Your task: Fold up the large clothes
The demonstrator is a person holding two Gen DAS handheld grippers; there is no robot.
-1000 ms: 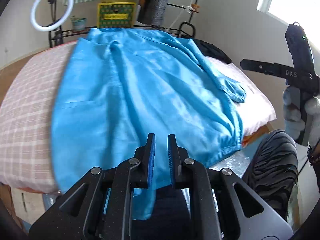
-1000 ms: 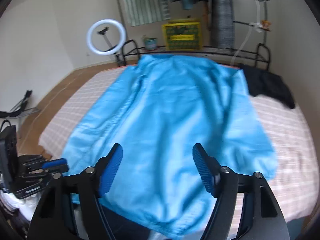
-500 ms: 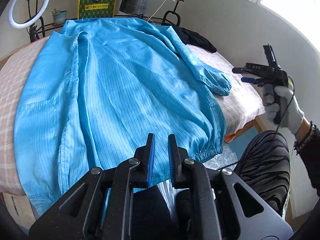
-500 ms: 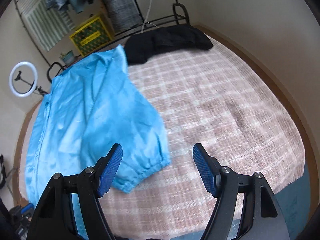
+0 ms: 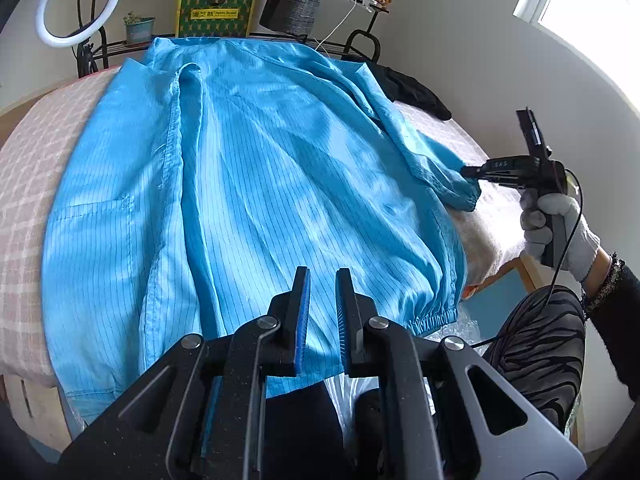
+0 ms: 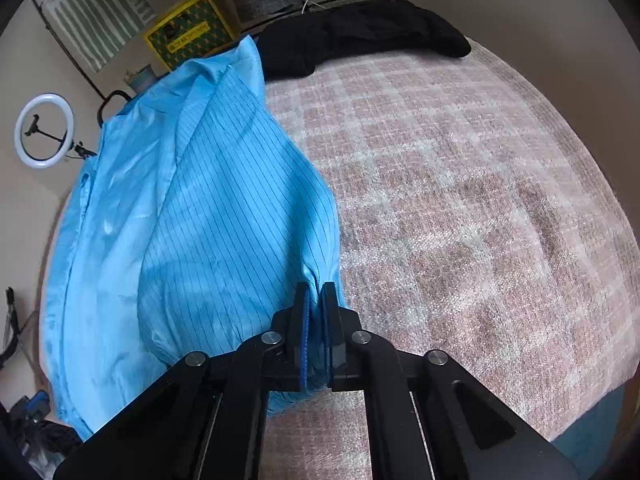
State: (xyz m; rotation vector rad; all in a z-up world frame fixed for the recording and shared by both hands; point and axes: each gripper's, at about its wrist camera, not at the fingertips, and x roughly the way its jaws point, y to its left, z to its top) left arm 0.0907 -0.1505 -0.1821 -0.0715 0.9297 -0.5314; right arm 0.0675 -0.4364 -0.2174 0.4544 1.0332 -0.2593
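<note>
Right wrist view: the right tool [image 6: 314, 292] is seen with its jaws just closed, and the elastic cuff [image 6: 320, 280] of the blue coat's sleeve is clamped between the blue pads. From that cuff the sleeve [image 6: 240, 216] runs up and left to the body of the blue coat [image 6: 104, 240], which is spread on a bed under a pink checked blanket [image 6: 460, 184]. A black garment [image 6: 360, 36] is bunched at the far edge of the bed, just beyond the coat's shoulder. A ring light [image 6: 42, 130] and a yellow crate [image 6: 188, 36] are seen against the far wall.

In the left wrist view the left tool [image 5: 322, 276] is held over the coat's near hem, its jaws a narrow gap apart; blue cloth is seen behind the gap, but whether any is pinched cannot be told. The coat [image 5: 248, 184] lies front up, its elastic hem [image 5: 432, 318] hanging over the near edge of the bed. At the right, the right tool [image 5: 470, 171] is gripped by a white-gloved hand [image 5: 560, 228], its tip at the cuff.
</note>
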